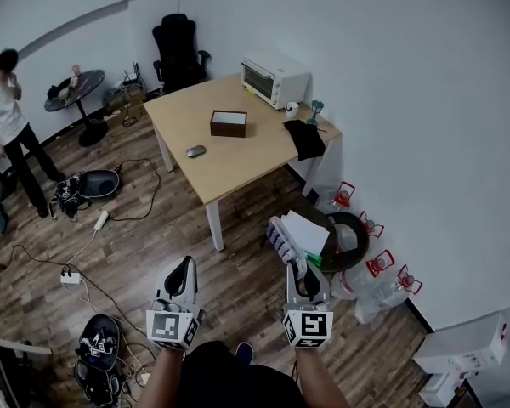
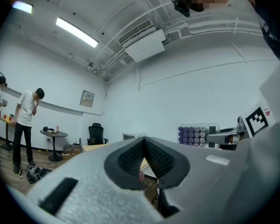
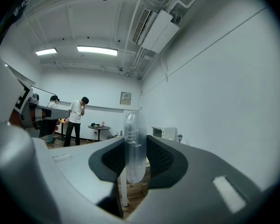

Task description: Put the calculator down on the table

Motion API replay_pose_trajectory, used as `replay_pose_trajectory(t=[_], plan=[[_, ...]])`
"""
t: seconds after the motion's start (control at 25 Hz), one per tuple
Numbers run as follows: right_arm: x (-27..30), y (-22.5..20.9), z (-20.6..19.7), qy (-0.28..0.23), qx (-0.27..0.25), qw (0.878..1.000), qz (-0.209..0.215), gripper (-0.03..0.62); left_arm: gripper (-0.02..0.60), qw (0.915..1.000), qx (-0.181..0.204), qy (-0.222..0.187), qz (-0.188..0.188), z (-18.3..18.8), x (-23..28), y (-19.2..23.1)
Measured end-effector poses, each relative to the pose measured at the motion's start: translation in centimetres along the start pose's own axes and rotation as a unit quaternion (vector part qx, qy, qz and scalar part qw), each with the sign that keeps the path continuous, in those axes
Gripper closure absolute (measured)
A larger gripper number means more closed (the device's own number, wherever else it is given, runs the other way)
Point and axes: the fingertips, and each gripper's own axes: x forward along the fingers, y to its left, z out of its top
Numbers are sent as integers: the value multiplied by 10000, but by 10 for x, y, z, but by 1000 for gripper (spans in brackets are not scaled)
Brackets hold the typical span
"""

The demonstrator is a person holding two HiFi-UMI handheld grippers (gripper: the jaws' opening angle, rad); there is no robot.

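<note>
My right gripper (image 1: 300, 268) is shut on the calculator (image 1: 296, 235), a white slab with rows of purple keys that sticks out ahead of the jaws, well above the floor. The right gripper view has its clear edge (image 3: 132, 148) upright between the pads of the right gripper (image 3: 133, 149). From the left gripper view the calculator's keys (image 2: 195, 135) show at the right. My left gripper (image 1: 184, 269) is level beside it, and the jaws of the left gripper (image 2: 143, 143) meet with nothing between them. The wooden table (image 1: 238, 164) stands farther ahead.
On the table are a toaster oven (image 1: 274, 78), a dark box (image 1: 228, 123), a mouse (image 1: 196, 151) and a black cloth (image 1: 306, 138). Water jugs (image 1: 376, 272) line the right wall. Cables and a power strip (image 1: 70, 277) cross the floor; a person (image 1: 13, 126) stands at the left.
</note>
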Motion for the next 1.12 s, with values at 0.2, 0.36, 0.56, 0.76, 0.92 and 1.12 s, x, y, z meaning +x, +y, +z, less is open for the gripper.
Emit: replay_pose_trajectory(t=[0.2,0.36,0.56,0.76,0.92,1.12], plan=[[6,-4,-10,55,175,9998,32,480,586,9999,45,35,120,-4,-1,0],[18,-2,-12,16,125,9998,136,480,586,9998,0,-15,212,-9,4,7],[49,-5,-14,-17,68,9998,164,480,586,9998,-30,-40,217,-16,30,26],[84,-11,-12,-80,2,10000,60,480,586,9997,-14,-158,205,-18,66,49],[116,-14,-11,-98,23,9999,58,480,586,9996,16,-184,209,-20,94,63],[152,-14,-19,-28,21,9999,153,480,586,9995,-110,-129,267,-31,122,86]])
